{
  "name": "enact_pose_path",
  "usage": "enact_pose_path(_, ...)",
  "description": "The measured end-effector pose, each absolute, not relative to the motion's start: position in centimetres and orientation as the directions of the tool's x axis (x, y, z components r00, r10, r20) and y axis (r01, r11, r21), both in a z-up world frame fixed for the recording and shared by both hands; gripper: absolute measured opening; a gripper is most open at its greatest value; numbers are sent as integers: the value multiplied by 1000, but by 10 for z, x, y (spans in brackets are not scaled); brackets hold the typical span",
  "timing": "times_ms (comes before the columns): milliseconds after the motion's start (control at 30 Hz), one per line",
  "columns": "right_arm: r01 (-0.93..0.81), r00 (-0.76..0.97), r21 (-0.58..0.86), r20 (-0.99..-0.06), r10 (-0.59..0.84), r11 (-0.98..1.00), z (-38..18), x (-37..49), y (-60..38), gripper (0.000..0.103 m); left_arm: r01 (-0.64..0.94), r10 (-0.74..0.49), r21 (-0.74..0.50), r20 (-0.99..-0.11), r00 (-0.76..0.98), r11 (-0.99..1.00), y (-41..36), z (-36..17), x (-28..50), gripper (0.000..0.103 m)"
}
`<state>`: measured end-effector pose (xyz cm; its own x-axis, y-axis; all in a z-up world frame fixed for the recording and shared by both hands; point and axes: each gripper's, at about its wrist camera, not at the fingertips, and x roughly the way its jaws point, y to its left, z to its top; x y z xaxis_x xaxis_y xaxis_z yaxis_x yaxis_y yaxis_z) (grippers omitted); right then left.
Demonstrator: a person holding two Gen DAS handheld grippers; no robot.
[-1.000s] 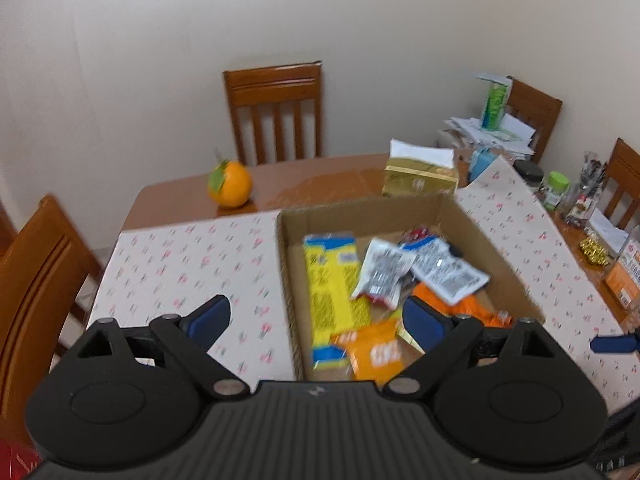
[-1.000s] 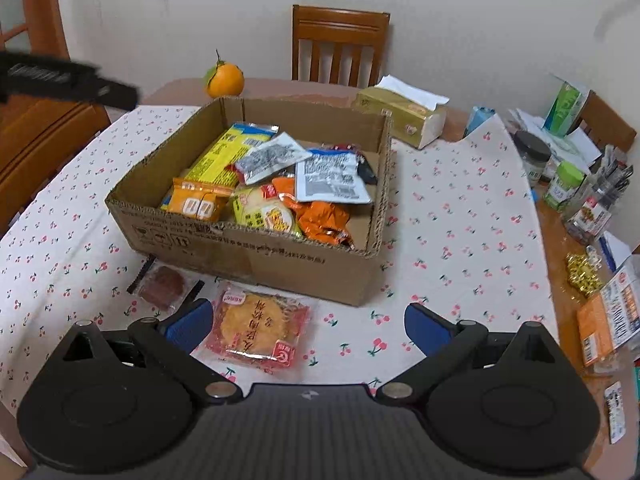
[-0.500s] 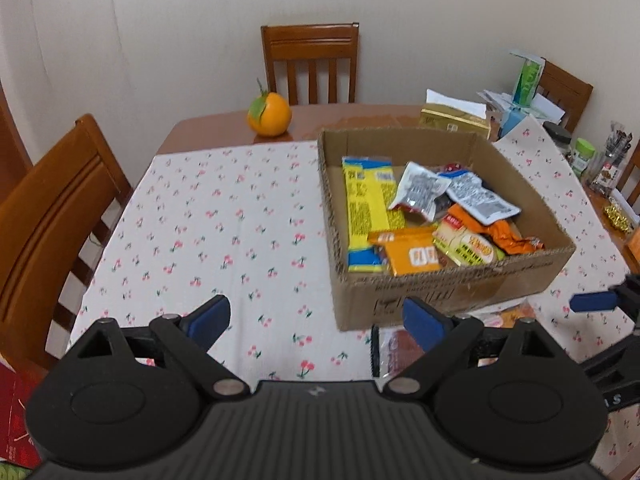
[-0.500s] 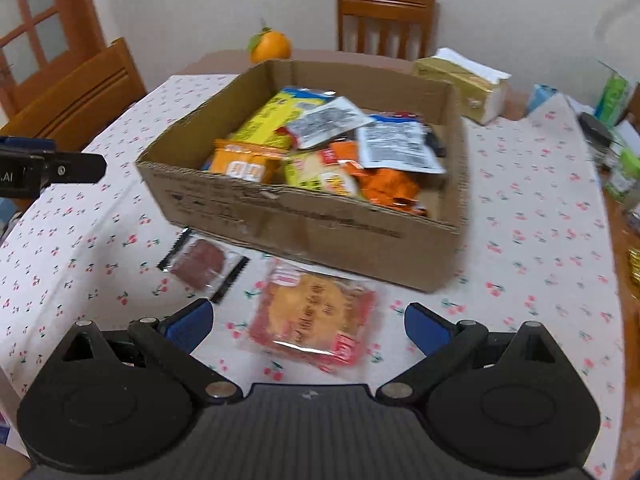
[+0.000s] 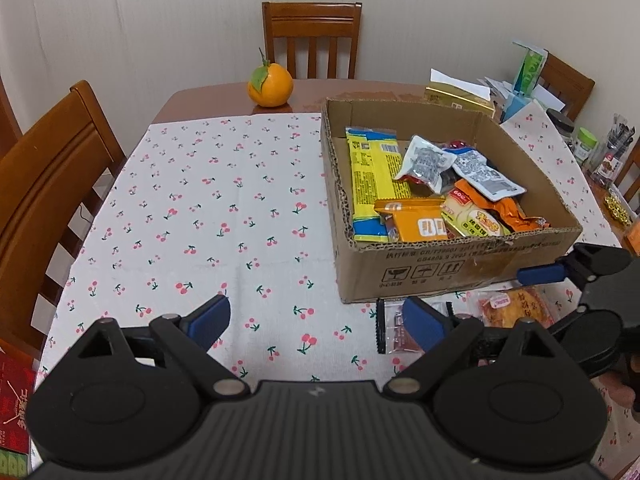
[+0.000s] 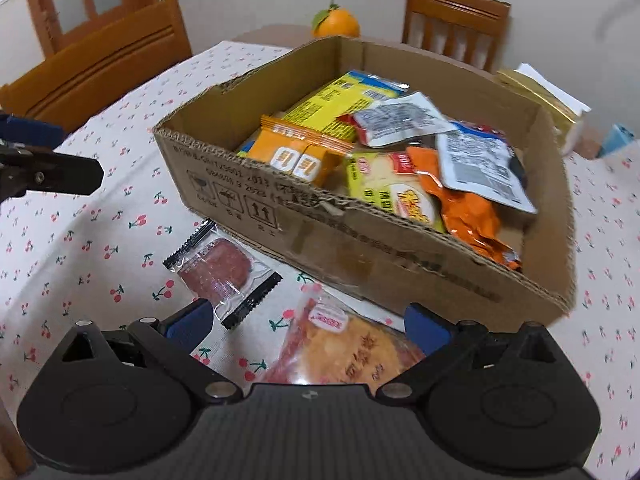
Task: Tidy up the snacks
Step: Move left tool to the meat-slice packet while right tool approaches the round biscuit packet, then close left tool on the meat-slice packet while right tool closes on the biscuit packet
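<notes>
A cardboard box (image 5: 460, 268) (image 6: 360, 248) holds several snack packets, among them a long yellow one (image 5: 372, 176) and an orange one (image 6: 300, 156). Two packets lie on the cherry-print cloth in front of the box: a clear one with a dark red snack (image 6: 224, 268) (image 5: 394, 330) and a red one with a golden cake (image 6: 352, 352) (image 5: 512, 306). My right gripper (image 6: 308, 326) is open, low over the golden cake packet, which lies between its fingers. My left gripper (image 5: 316, 320) is open and empty over the cloth, left of the box.
An orange (image 5: 270, 84) sits at the table's far edge. A tissue box (image 5: 460, 94), jars and papers crowd the right side. Wooden chairs stand at the left (image 5: 44, 184) and back (image 5: 312, 36). The cloth (image 5: 208, 208) lies left of the box.
Both grippers have pulled back toward the near table edge and dropped lower. The right gripper has closed in on the golden cake packet. Both stay open.
</notes>
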<state>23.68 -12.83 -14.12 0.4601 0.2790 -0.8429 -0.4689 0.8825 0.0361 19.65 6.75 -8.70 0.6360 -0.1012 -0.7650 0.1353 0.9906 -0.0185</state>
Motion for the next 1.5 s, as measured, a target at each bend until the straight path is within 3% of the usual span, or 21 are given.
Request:
enact_pose_path(167,-499,415,21,-872,260,866,-148,235,-122,103,143,-114,-30,-774,623,989,66,-91,197,93)
enact_pose_path(433,-501,307,125,-900,310,856,-147,213,-130,103,162,-135,-43,-781,610,986,62,-94,200,93)
enact_pose_path(600,-483,368,40,-897,244,875,-153,211,-125,103,186,-155,-52,-786,598,981,54,-97,201,93)
enact_pose_path(700,-481,407,-1,-886,223,877,-151,208,-122,88,202,-166,-55,-790,590,978,50,-99,201,93)
enact_pose_path(767,-472,425,-7,-878,221,881,-148,207,-124,69,210,-172,-58,-794,583,976,46,-101,201,93)
enact_pose_path(833,-459,435,-10,-874,215,888,-147,206,-127,63,218,-180,-62,-798,575,974,42,-104,202,93)
enact_pose_path(1067,-340,464,-74,-880,99,937,-143,195,-151,63,260,-200,-63,-814,545,964,21,-119,206,93)
enact_pose_path(1233,-292,458,-40,-883,103,956,-144,185,-165,67,270,-202,-64,-829,522,961,5,-135,210,93)
enact_pose_path(1367,-280,453,-32,-886,103,960,-147,182,-170,87,272,-191,-52,-836,515,961,-6,-150,214,93)
enact_pose_path(1500,-276,447,-7,-886,121,961,-150,179,-175,92,259,-172,-40,-842,511,965,-10,-160,217,92)
